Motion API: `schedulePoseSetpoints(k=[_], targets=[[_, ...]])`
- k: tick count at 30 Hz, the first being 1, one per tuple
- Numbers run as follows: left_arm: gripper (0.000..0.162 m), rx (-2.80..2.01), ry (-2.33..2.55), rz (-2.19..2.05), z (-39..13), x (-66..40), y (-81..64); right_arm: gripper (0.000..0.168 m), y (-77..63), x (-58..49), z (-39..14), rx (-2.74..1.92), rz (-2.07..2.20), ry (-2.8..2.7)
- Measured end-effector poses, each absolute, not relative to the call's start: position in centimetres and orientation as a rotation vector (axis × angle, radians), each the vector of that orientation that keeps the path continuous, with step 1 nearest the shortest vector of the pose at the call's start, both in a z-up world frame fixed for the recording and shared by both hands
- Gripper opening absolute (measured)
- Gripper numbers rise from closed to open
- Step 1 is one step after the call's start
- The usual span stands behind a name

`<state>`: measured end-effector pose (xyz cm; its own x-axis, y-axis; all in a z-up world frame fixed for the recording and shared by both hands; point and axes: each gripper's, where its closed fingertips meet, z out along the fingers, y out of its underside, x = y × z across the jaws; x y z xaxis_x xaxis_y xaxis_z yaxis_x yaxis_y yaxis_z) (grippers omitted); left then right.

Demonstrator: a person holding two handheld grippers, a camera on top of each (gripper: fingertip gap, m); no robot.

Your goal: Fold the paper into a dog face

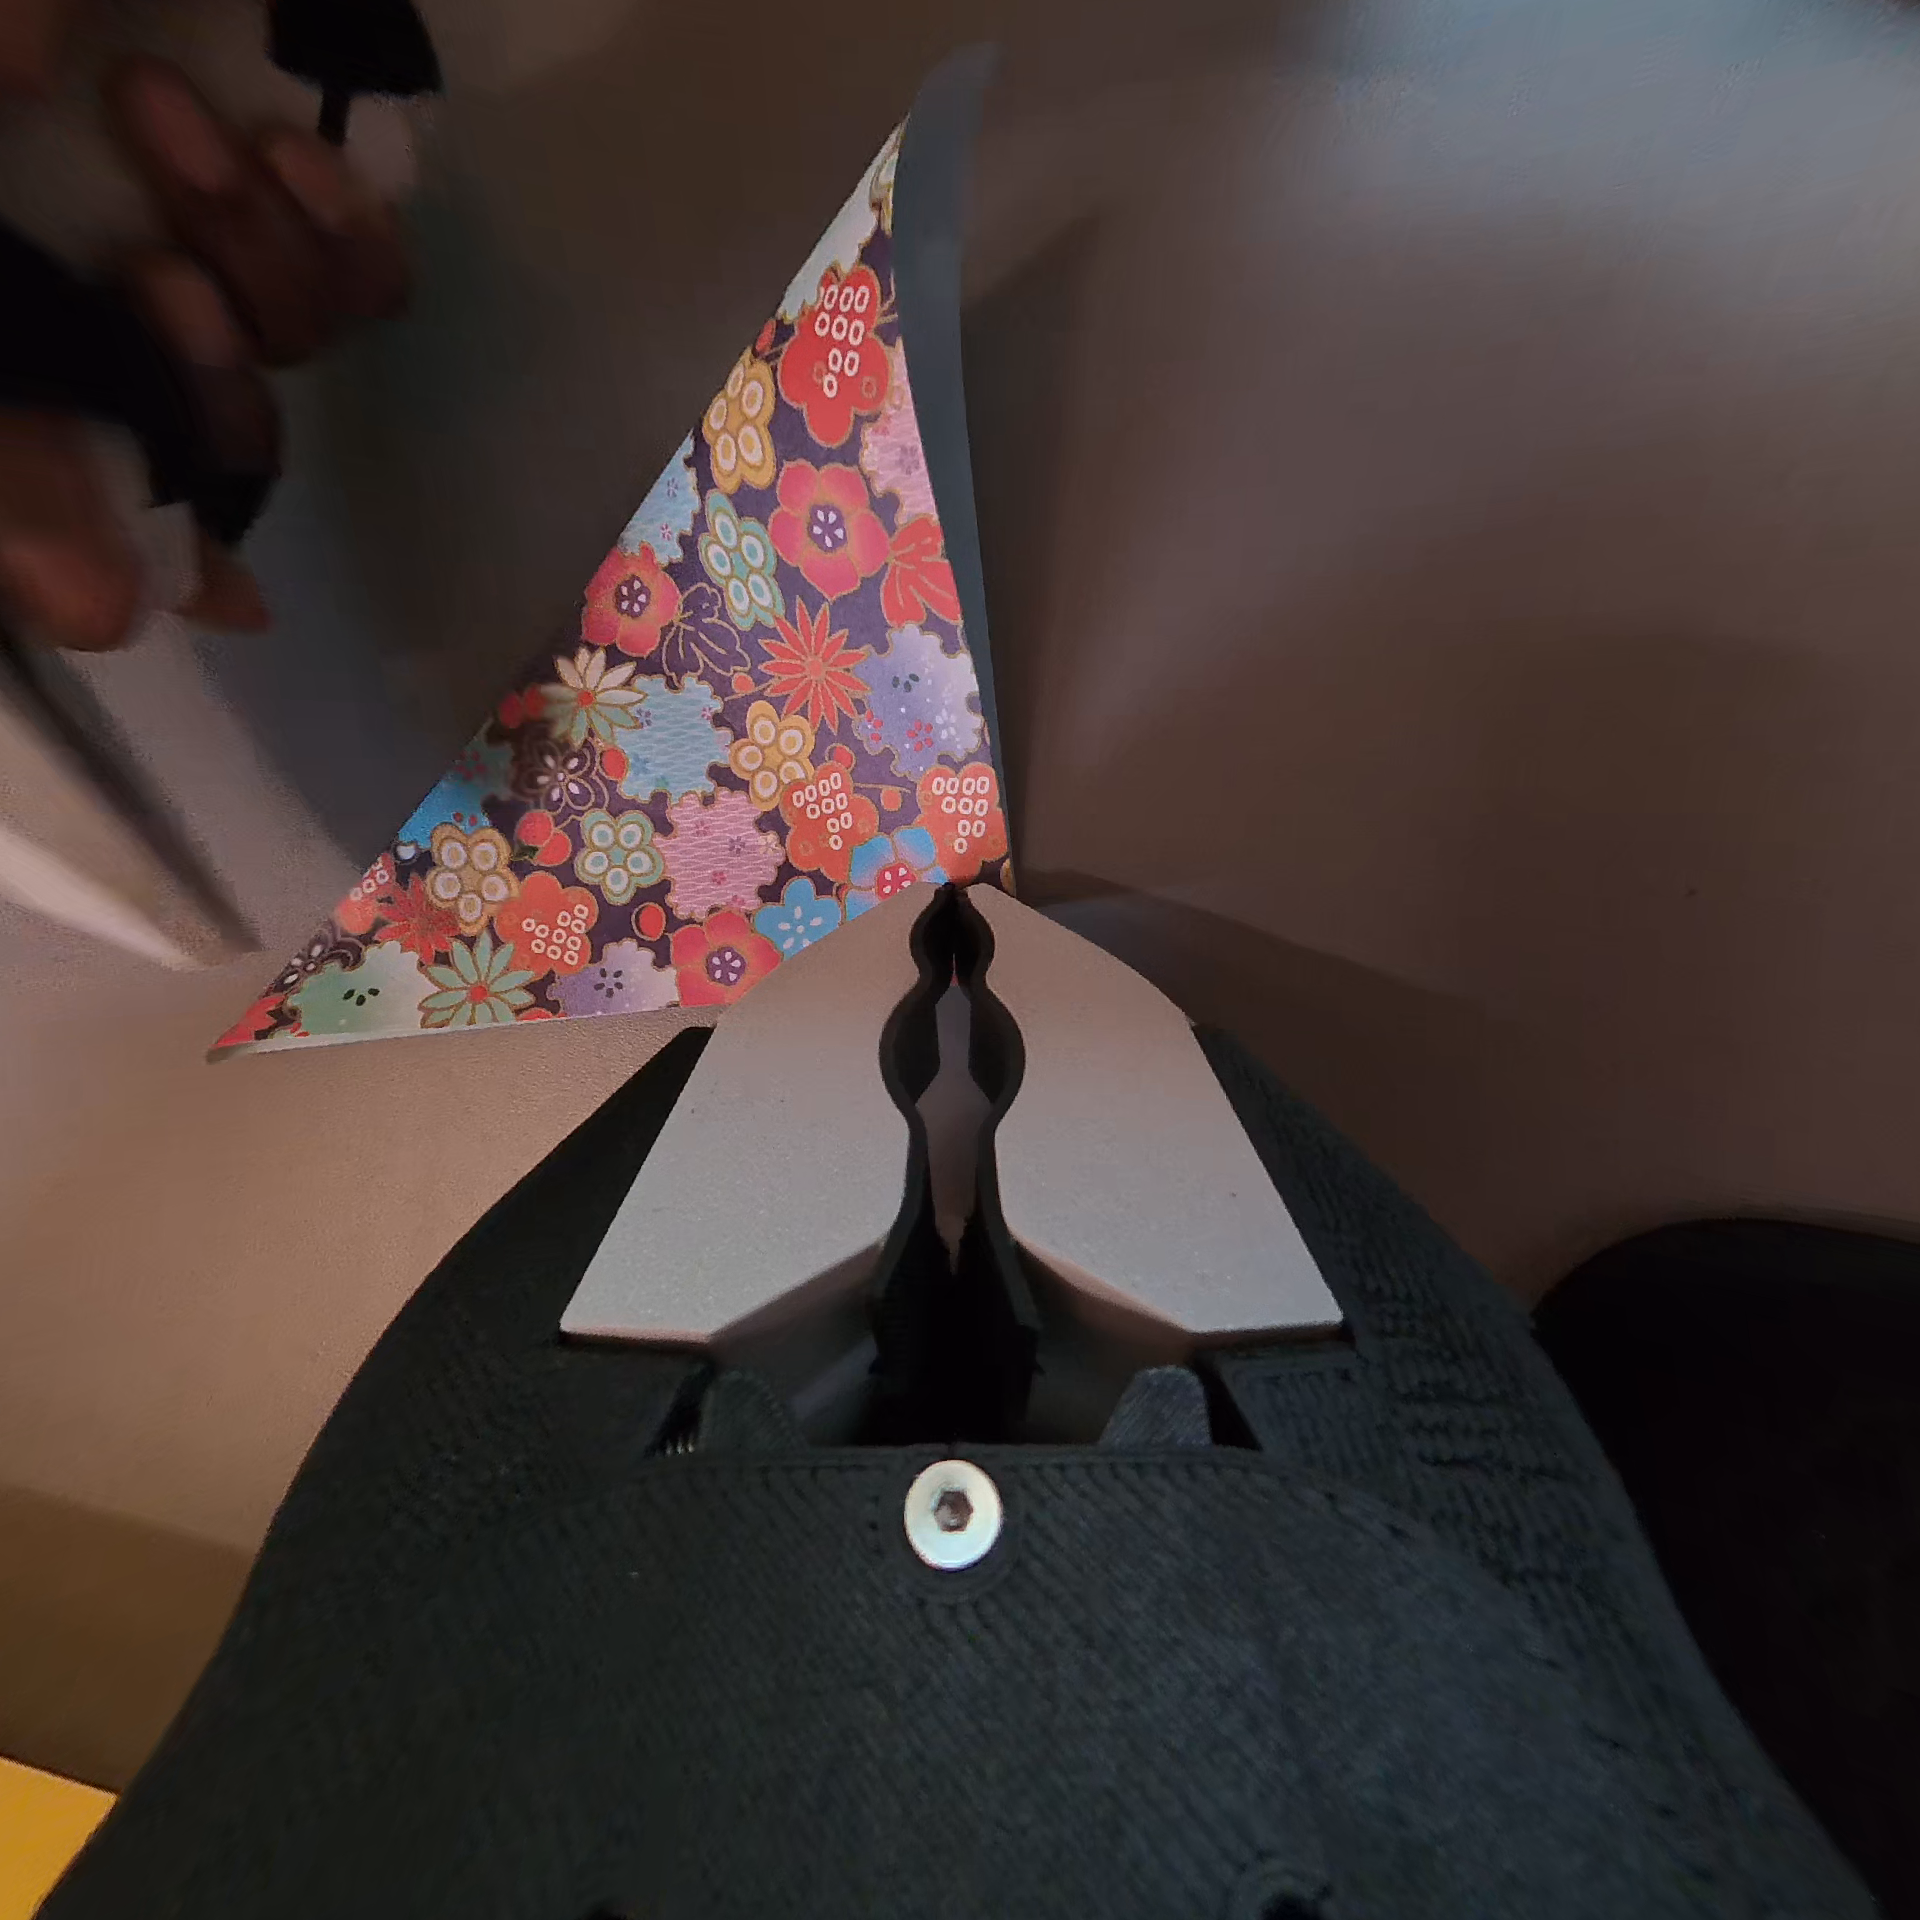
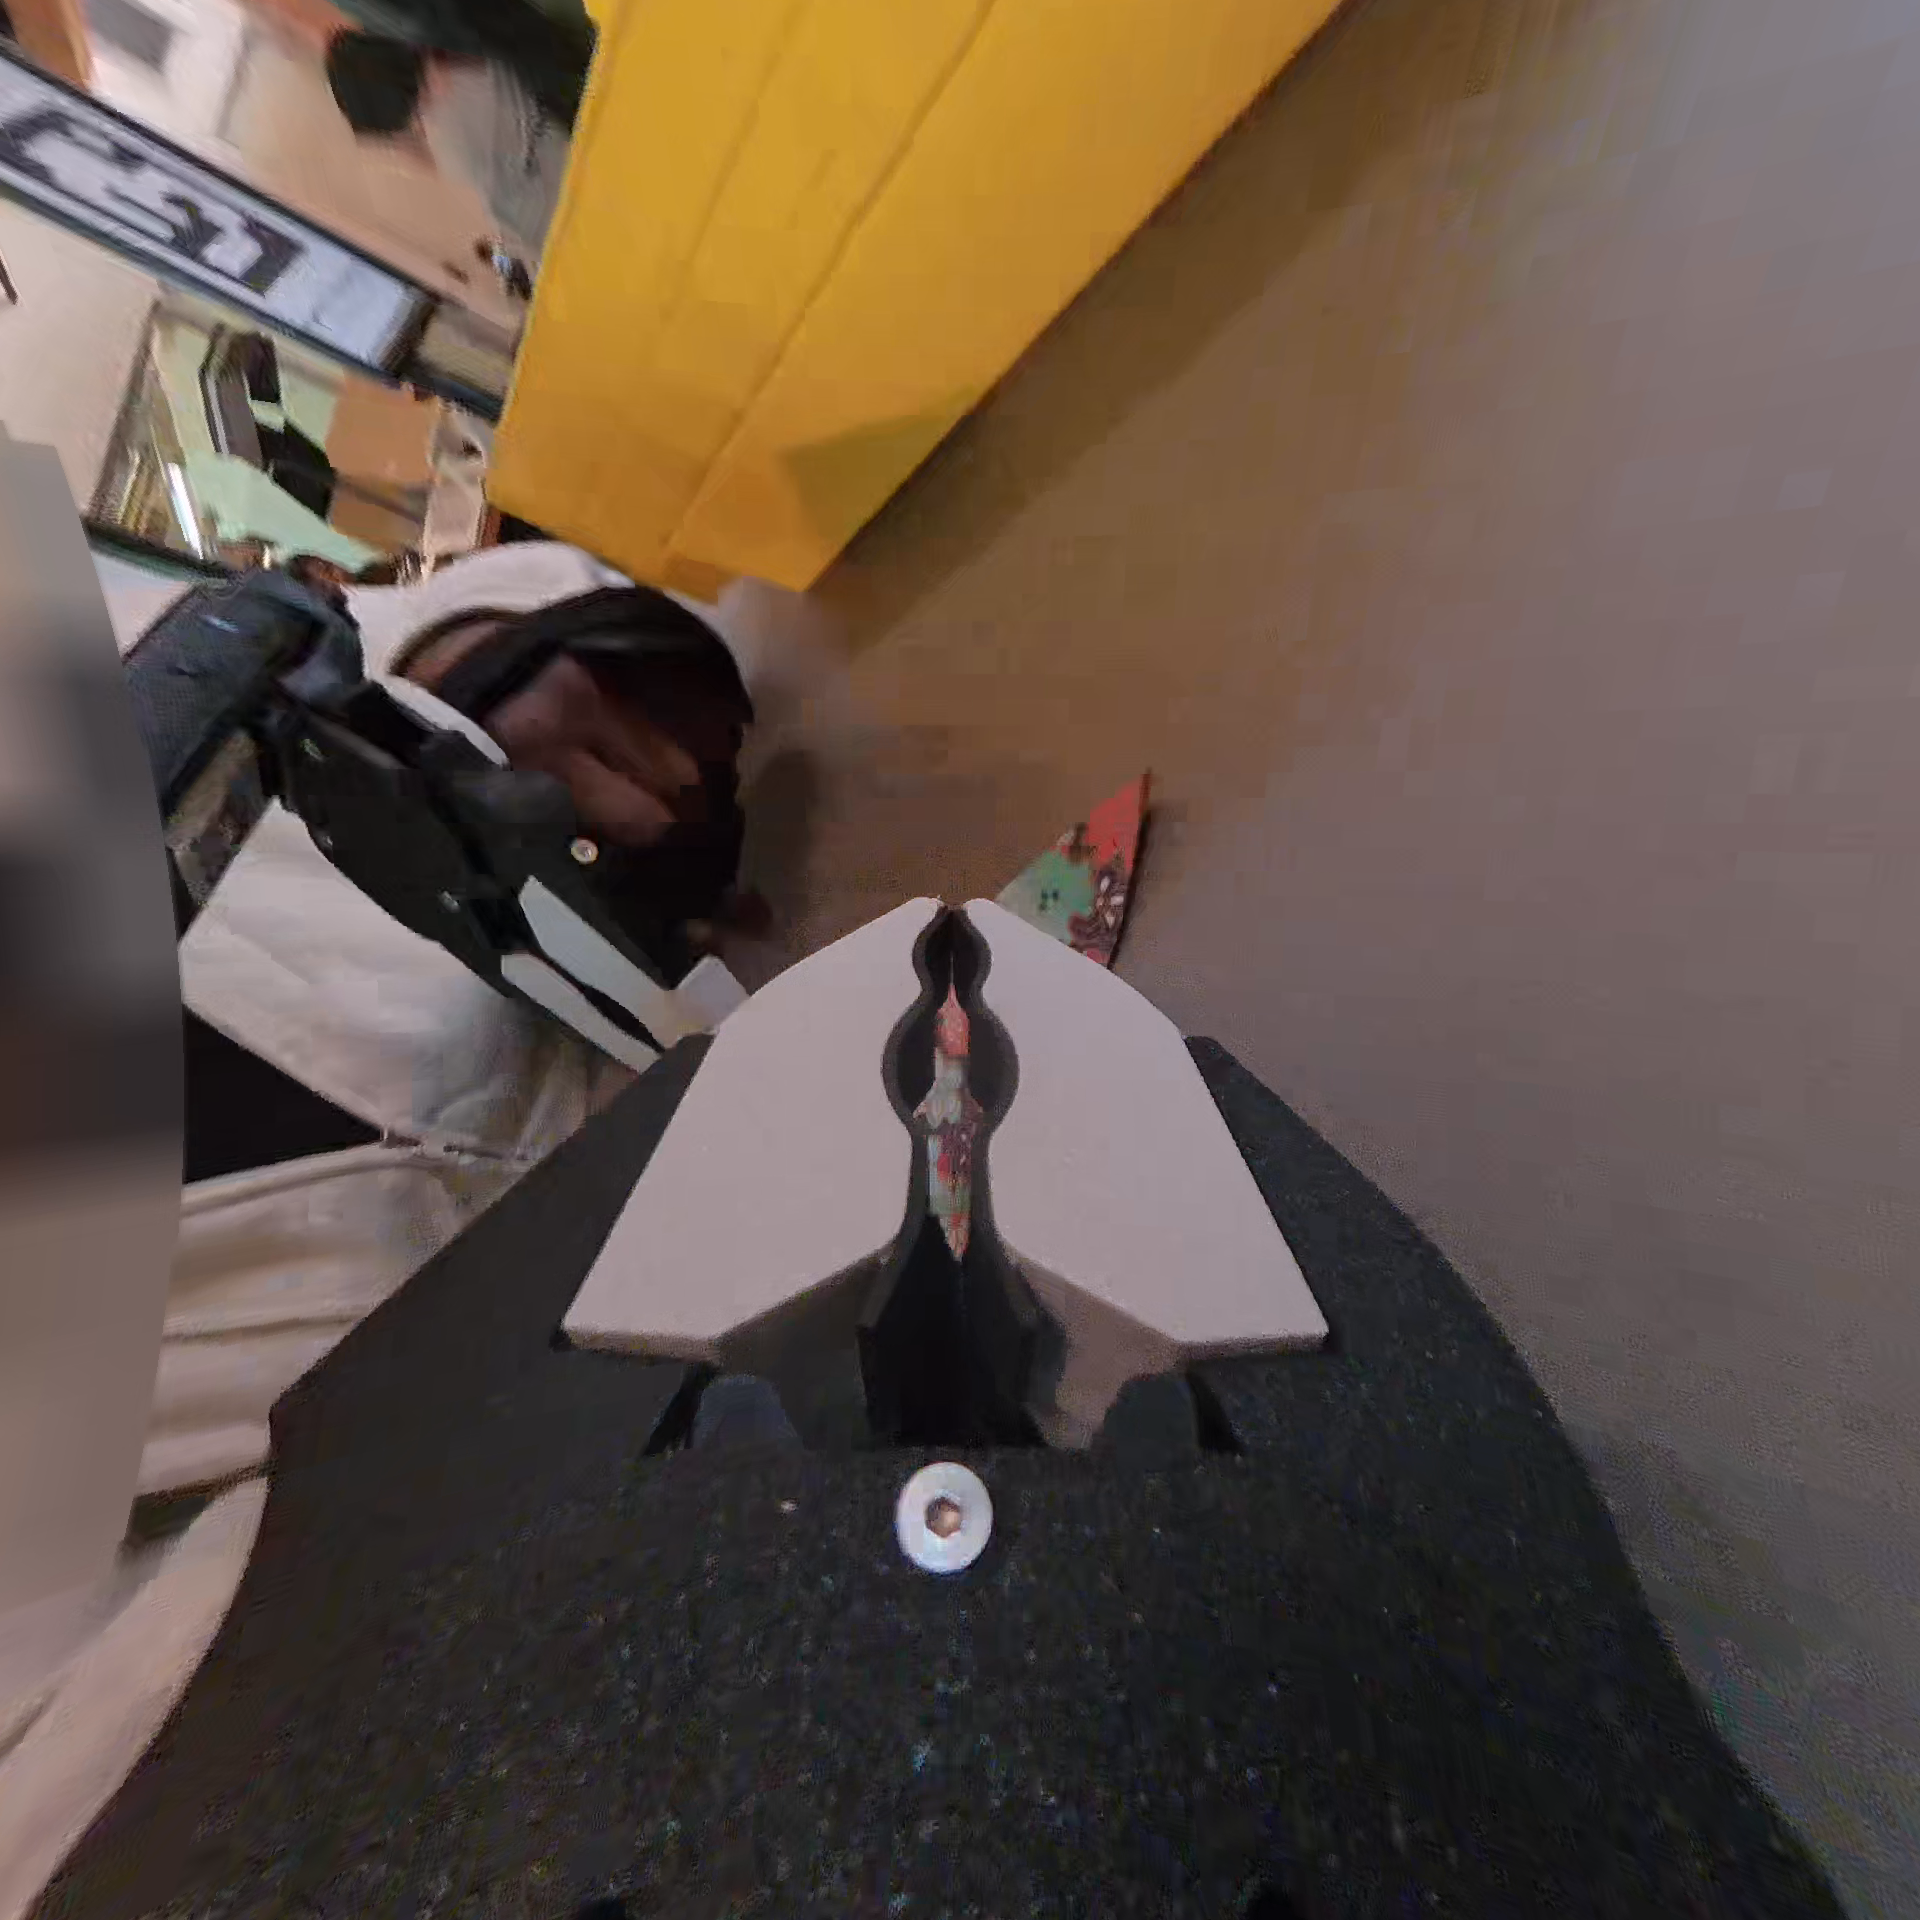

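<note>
Left gripper clamps one corner of the floral paper; right gripper pinches another. Thin, light, easily creased: grip corners only.

Looks like an indoor public hall: a beige counter, a yellow board, blurred shopfronts behind.

Left gripper: pale fingers pressing together, tips meeting with no gap, pointing forward and slightly up. Right gripper: fingers likewise closing tip to tip. In the right wrist view the left gripper is showing farther off at left, angling downward, a hand wrapping its black handle. In the left wrist view, a blurred hand is gripping a dark handle at upper left.
</note>
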<state>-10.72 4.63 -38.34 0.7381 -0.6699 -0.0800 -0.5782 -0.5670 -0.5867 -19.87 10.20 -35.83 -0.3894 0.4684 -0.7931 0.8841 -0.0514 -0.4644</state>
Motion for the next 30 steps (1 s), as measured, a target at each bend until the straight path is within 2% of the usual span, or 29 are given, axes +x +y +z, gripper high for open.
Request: schedulePoseSetpoints(k=[3,9,13,17,24,30], targets=[[0.000,-2.335,0.946,-0.184,-38.3,-10.7,4.6,0.000,8.4,-19.0,-37.7,1.384,-1.263,1.856],[0.000,-2.334,0.958,-0.167,-38.4,-10.8,4.7,0.000,9.1,-22.5,-37.7,1.456,-1.324,1.825],[0.000,-2.334,0.949,-0.171,-38.4,-10.8,4.7,0.000,12.4,-26.2,-37.8,1.683,-1.458,1.839],[0.000,-2.336,0.939,-0.184,-38.4,-10.8,4.7,0.000,12.0,-24.6,-34.0,1.525,-1.681,1.737],[0.000,-2.338,0.954,-0.155,-38.4,-10.9,4.7,0.000,8.4,-11.0,-35.2,1.365,-1.156,1.712],[0.000,-2.340,0.952,-0.136,-38.4,-10.9,4.7,0.000,9.3,-9.5,-37.6,1.417,-1.054,1.559]])
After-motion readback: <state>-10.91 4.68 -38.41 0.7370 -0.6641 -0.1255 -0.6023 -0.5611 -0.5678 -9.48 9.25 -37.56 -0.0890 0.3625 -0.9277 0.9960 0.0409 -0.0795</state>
